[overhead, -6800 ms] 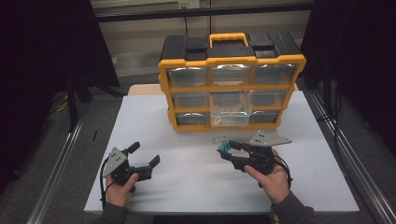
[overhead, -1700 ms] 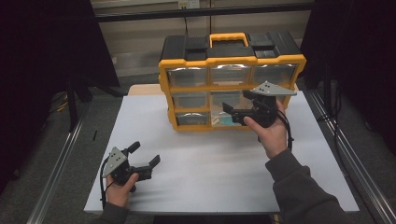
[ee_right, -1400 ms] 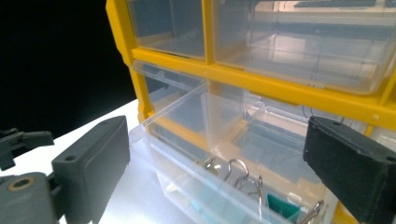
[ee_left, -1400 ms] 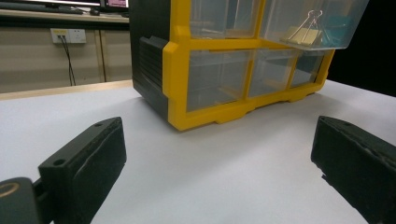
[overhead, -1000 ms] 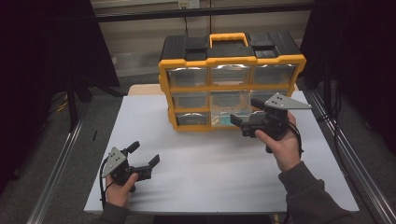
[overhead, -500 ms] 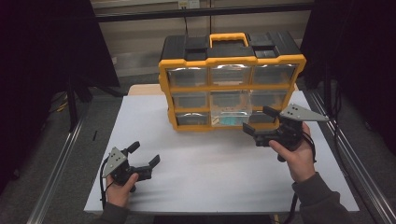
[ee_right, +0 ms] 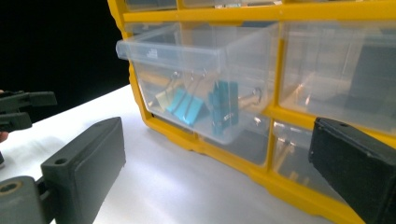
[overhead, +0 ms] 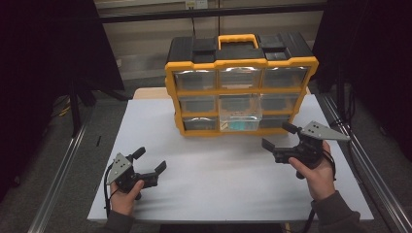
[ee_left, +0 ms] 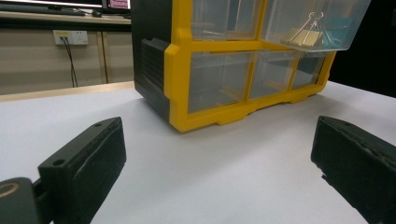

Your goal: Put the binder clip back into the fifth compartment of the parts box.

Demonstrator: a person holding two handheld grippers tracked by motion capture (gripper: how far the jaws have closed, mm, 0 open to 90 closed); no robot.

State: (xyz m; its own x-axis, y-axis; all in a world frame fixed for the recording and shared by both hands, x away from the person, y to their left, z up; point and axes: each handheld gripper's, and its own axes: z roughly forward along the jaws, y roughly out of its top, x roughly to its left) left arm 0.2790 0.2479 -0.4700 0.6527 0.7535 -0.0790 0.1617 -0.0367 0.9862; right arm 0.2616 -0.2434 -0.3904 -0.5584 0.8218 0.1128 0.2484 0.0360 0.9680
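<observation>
Drawer (overhead: pixel 240 116) of clear plastic, in the middle column of the organizer (overhead: pixel 240 82), stands pulled out toward the near edge of the table (overhead: pixel 204 160), its long axis running front to back and its open front pointing at the person. The organizer is yellow-framed with a black top and a yellow handle, sits at the far edge of the table, and is wider than it is tall, with its face of three rows of clear drawers turned toward the near edge. In the right gripper view the drawer (ee_right: pixel 205 74) holds binder clips (ee_right: pixel 187 105), some teal and one pale yellow, with wire handles folded up; a small raised marking sits on the drawer's front lip, too faint to read. The left gripper view shows one yellow clip (ee_left: pixel 303 35) through the drawer's wall. The right gripper (overhead: pixel 282 138) hovers near the table's right edge, just in front of the organizer's lower right corner, jaws spread apart and holding nothing, aimed left across the table. The left gripper (overhead: pixel 148 162) rests near the near left corner, well apart from the organizer, jaws likewise spread and empty, pointing toward the far right.
</observation>
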